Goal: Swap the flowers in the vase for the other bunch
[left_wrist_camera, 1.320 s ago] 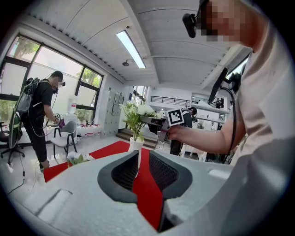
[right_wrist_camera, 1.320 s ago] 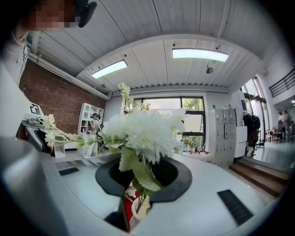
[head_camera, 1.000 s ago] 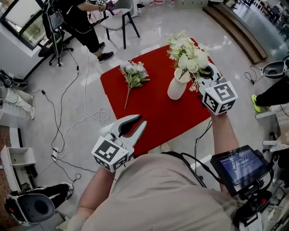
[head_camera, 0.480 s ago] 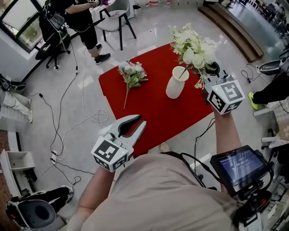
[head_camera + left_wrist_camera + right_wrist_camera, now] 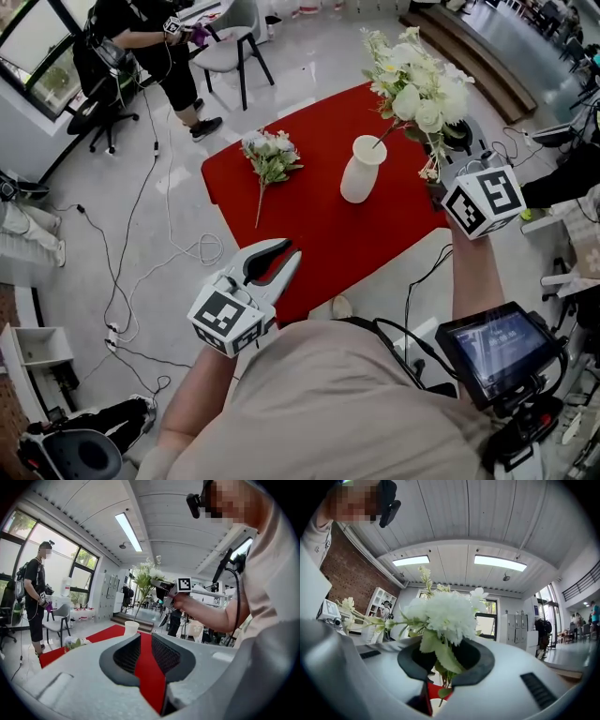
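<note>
The right claw [image 5: 440, 670] is clenched on the stems of the white bunch [image 5: 417, 75], held above the vase [image 5: 360, 171] on the red table [image 5: 309, 220]. In the head view its tips are masked by the blooms (whether the stem ends are clear of the vase mouth cannot be resolved). The left claw [image 5: 292, 253] is released and empty over the near table edge, and the other bunch [image 5: 270, 155] is laid flat, left of the vase and well apart from it.

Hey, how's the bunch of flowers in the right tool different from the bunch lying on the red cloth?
The white bunch is gripped in the right tool and held in the air by the vase. The small bunch lies flat and untouched on the red cloth. The white bunch is larger and fuller, with big white blooms, while the small bunch shows one thin stem. Both have green leaves.
</note>
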`<state>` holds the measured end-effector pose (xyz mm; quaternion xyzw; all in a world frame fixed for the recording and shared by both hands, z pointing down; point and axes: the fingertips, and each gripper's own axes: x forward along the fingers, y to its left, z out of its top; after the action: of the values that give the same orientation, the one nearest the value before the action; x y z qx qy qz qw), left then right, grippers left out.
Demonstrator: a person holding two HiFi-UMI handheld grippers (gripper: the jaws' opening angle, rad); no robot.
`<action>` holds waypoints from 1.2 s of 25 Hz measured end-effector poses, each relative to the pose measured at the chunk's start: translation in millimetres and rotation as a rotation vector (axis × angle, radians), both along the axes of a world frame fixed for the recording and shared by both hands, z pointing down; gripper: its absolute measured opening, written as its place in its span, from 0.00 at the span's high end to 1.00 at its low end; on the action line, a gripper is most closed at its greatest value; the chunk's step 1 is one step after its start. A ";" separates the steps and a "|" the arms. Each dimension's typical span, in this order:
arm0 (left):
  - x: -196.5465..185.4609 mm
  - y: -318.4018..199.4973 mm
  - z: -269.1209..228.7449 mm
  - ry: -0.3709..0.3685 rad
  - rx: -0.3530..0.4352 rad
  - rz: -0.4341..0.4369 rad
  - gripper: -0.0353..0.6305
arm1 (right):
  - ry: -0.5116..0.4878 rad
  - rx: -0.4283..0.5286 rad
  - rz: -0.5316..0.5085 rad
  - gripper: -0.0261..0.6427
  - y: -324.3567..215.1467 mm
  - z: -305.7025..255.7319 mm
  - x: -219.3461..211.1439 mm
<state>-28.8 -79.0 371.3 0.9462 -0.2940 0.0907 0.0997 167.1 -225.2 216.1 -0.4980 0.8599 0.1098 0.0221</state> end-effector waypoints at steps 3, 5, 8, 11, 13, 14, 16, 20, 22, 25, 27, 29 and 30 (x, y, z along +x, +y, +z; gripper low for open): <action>3.6 1.5 -3.9 0.003 0.004 0.021 0.86 | -0.007 0.026 0.013 0.83 11.3 -16.3 6.3; 4.3 3.9 -5.7 0.004 0.006 0.035 0.86 | -0.007 0.050 0.021 0.84 21.2 -26.9 9.7; 4.4 8.6 -5.7 0.003 0.005 0.061 0.86 | -0.004 0.063 0.050 0.84 34.9 -36.7 16.5; 6.0 10.9 -3.8 0.002 0.003 0.085 0.86 | 0.004 0.051 0.090 0.84 43.2 -37.1 28.0; 9.1 12.0 -3.3 0.002 0.001 0.102 0.86 | 0.012 0.031 0.126 0.84 47.5 -33.7 39.6; 10.9 12.9 -3.3 0.002 0.001 0.111 0.86 | 0.014 0.018 0.147 0.84 49.8 -30.8 46.1; 14.4 14.9 -2.8 0.003 0.001 0.128 0.86 | 0.014 -0.013 0.187 0.84 54.0 -22.2 59.5; 23.1 17.3 -0.1 0.006 -0.003 0.158 0.86 | 0.016 -0.082 0.254 0.84 57.4 3.2 86.9; 27.3 18.4 1.4 0.007 -0.006 0.168 0.86 | 0.023 -0.121 0.280 0.84 56.9 18.6 99.6; 32.6 20.3 4.6 0.007 -0.013 0.173 0.86 | 0.026 -0.187 0.305 0.84 53.7 44.0 116.3; 36.8 19.0 5.2 0.005 -0.018 0.171 0.86 | 0.026 -0.230 0.317 0.84 47.1 60.0 127.8; 41.5 16.4 4.7 0.003 -0.023 0.166 0.86 | 0.023 -0.270 0.325 0.85 39.0 74.5 138.1; 43.6 15.0 4.7 0.002 -0.024 0.164 0.86 | 0.024 -0.288 0.325 0.85 34.8 81.8 142.0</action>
<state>14.8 -64.0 376.0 0.9659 -0.2145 0.1012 0.1037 309.0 -190.4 297.9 -0.6268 0.7753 -0.0059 -0.0777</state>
